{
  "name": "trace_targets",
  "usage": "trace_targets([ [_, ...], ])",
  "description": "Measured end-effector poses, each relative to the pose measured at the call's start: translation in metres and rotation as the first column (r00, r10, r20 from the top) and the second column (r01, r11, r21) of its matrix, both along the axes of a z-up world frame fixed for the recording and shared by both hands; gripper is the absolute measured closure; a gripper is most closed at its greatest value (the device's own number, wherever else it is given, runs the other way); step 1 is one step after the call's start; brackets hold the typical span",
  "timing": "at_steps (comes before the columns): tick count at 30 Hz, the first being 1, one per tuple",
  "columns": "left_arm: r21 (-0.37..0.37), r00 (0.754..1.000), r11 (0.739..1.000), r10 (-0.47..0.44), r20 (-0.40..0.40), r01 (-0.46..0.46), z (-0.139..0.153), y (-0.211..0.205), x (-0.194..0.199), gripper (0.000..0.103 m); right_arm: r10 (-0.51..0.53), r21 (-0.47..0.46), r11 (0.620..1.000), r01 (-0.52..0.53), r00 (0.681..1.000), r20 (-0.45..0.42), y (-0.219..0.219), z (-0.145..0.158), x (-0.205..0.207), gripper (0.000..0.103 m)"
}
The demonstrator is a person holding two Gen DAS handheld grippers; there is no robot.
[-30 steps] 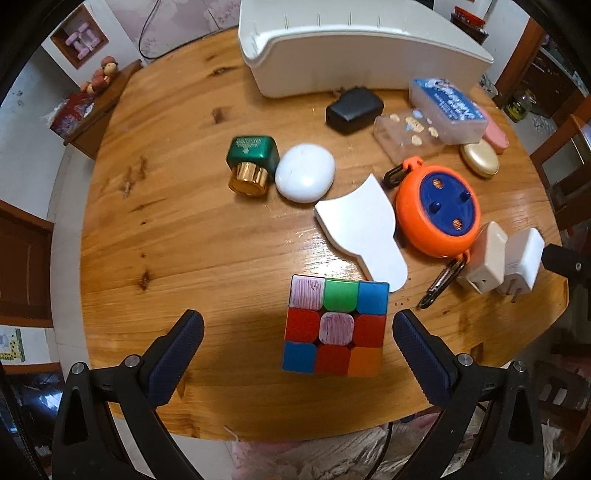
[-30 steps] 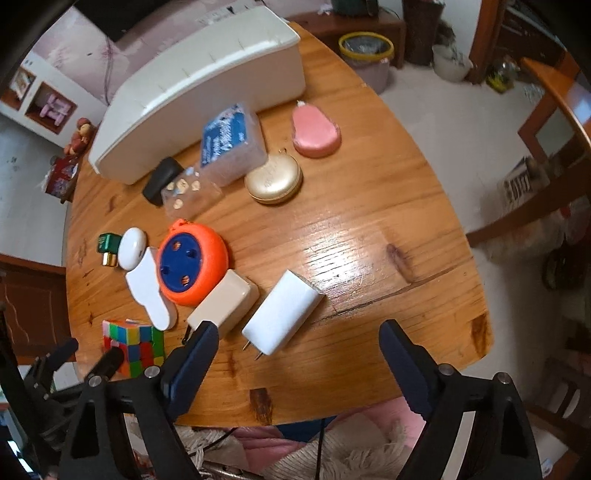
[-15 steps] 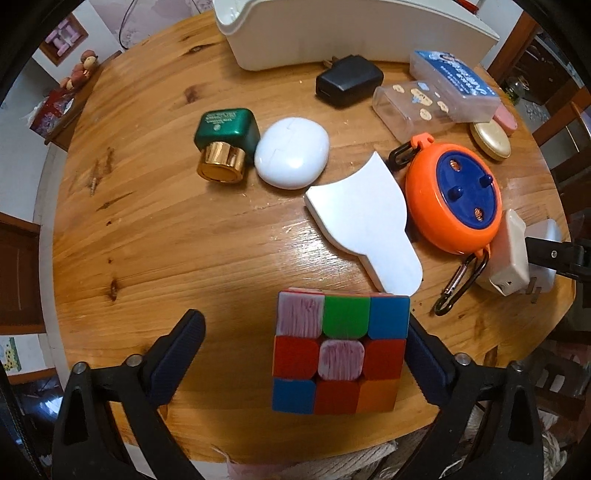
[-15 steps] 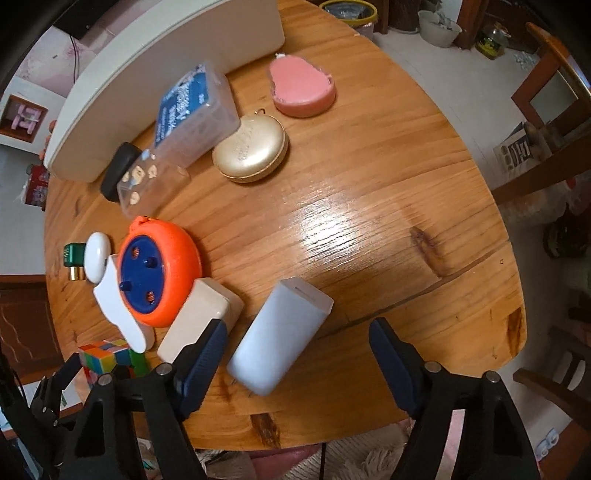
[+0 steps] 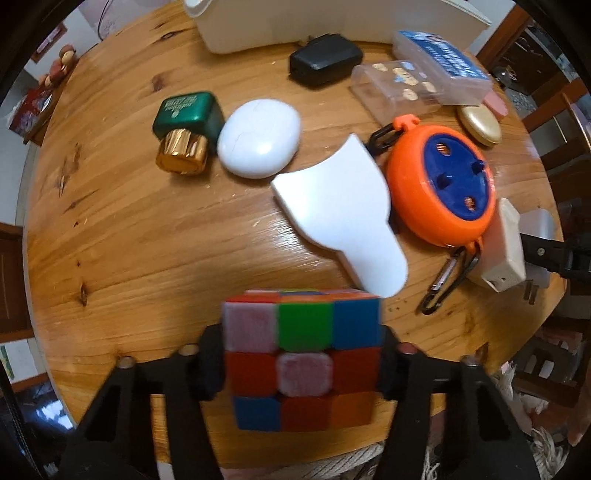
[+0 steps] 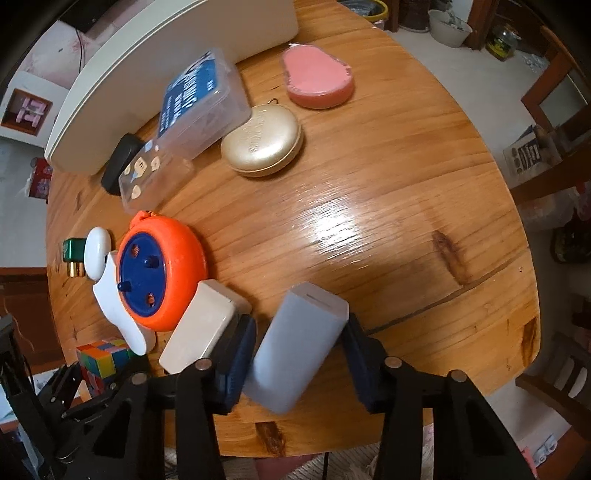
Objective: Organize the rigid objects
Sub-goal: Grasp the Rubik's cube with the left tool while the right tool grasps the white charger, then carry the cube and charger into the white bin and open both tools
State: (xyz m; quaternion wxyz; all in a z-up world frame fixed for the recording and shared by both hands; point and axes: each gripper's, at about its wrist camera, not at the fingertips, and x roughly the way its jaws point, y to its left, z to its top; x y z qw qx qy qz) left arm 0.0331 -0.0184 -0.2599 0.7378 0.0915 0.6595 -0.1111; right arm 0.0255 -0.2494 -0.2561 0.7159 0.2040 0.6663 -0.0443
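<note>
Round and glossy, the honey-coloured wooden table (image 6: 369,192) carries a scatter of small hard things before a long white plastic bin (image 5: 332,22). Left tool (image 5: 301,363): its jaws have just been closing, and the dark pads now sit against both side faces of the multicoloured puzzle cube (image 5: 303,358), which rests on the table near the front edge, squarely between them. Right tool (image 6: 295,354): its jaws have likewise just been closing, and its blue pads press the flanks of the white rectangular charger block (image 6: 299,343). That block's long axis runs away from the tool, tilted toward upper right, so the grip is across its short width. Just beside it lies a cream plug adapter (image 6: 201,325), touching the orange round reel with blue face (image 6: 160,266). Judging from the layout, the bin lies beyond both loads, across the clutter, so each lift probably needs height first.
</note>
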Motion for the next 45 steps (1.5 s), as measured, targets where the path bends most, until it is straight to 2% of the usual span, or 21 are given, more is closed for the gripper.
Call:
trace_targets([
  [3,0.002,1.000,1.000,-0.007,0.009,0.007,-0.002,0.003,-0.005,0.044,0.011,-0.005,1.000,-0.011,1.000,0.012,0.006,0.001,-0.001,0.068],
  [6,-0.035,1.000,0.999,-0.002,0.008,0.002,-0.001,0.009,-0.011,0.044,0.013,-0.007,1.000,-0.013,1.000,0.025,0.009,0.002,-0.003,0.075],
  [9,-0.078,1.000,0.997,0.013,0.021,-0.011,0.001,0.011,-0.013,0.044,0.000,0.012,1.000,0.000,1.000,0.029,0.008,0.001,-0.005,0.075],
  [13,-0.067,0.998,0.998,0.012,0.069,-0.008,0.014,0.018,-0.021,0.044,-0.011,0.028,1.000,0.009,0.999,0.048,0.007,0.007,-0.015,0.075],
  [19,-0.069,0.993,0.998,0.007,0.116,0.001,0.038,0.023,-0.030,0.044,-0.005,0.031,1.000,0.001,0.994,0.109,-0.002,0.033,-0.016,0.075],
  [25,-0.093,0.987,0.996,0.004,0.162,0.011,0.069,0.026,-0.018,0.044,0.021,0.011,1.000,-0.023,0.983,0.183,0.000,0.066,-0.007,0.075],
  [30,-0.103,0.972,0.994,-0.001,0.236,0.026,0.110,0.004,0.022,0.044,0.048,-0.018,0.999,-0.044,0.963,0.266,-0.001,0.105,0.009,0.075],
  [39,-0.133,0.932,0.990,0.011,0.362,0.041,0.181,-0.015,0.092,0.044,0.118,-0.117,0.990,-0.075,0.899,0.421,-0.008,0.187,0.060,0.075],
  [45,-0.161,0.919,0.987,0.066,0.388,-0.003,0.202,-0.020,0.150,0.044,0.126,-0.171,0.984,-0.048,0.866,0.483,-0.017,0.226,0.108,0.075],
])
